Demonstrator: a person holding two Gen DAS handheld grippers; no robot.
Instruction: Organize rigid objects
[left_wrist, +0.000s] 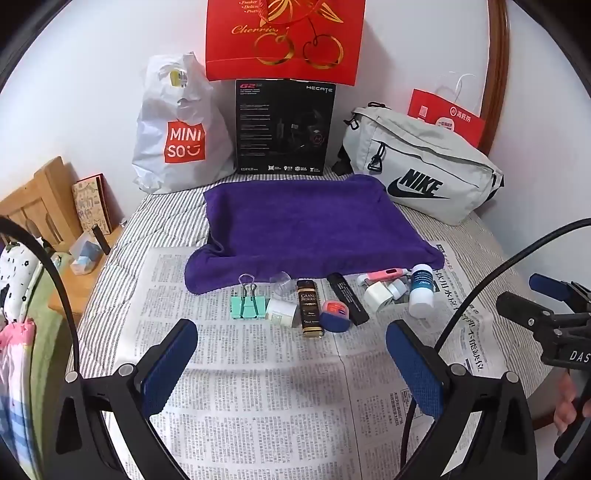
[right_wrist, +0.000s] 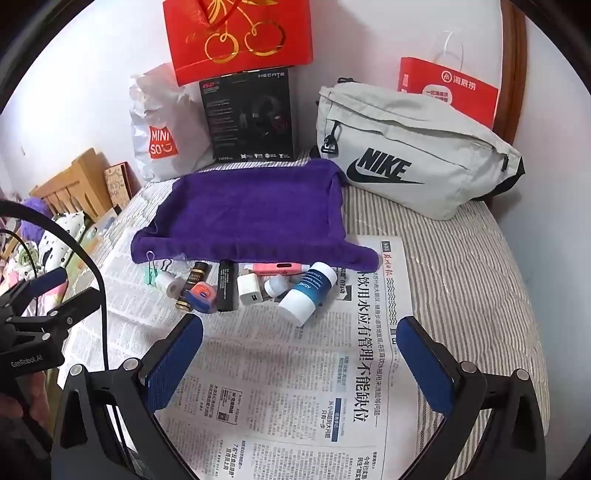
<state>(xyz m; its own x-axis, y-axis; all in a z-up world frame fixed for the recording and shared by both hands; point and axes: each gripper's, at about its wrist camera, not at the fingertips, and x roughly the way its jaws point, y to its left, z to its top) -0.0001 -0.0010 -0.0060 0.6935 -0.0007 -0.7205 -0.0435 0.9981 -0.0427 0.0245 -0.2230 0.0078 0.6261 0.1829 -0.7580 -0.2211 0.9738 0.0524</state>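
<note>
A row of small objects lies on the newspaper (left_wrist: 258, 387) in front of a purple towel (left_wrist: 306, 225): a green binder clip (left_wrist: 246, 304), a small white roll (left_wrist: 281, 312), a dark Grand Reserve bottle (left_wrist: 310, 308), a blue-and-orange tin (left_wrist: 335, 314), a black stick (left_wrist: 347, 299), a white charger (left_wrist: 376, 293), a pink thermometer (left_wrist: 384, 275) and a white-and-blue bottle (left_wrist: 421, 290). The bottle (right_wrist: 308, 291), charger (right_wrist: 248, 288) and towel (right_wrist: 251, 214) also show in the right wrist view. My left gripper (left_wrist: 291, 358) and right gripper (right_wrist: 301, 354) are open and empty, short of the row.
Against the wall stand a Miniso bag (left_wrist: 177, 129), a black Hecate box (left_wrist: 284, 127), a red cherry bag (left_wrist: 284, 40), a grey Nike bag (left_wrist: 424, 166) and a red paper bag (left_wrist: 447, 114). A wooden bedside stand (left_wrist: 40, 206) is at the left.
</note>
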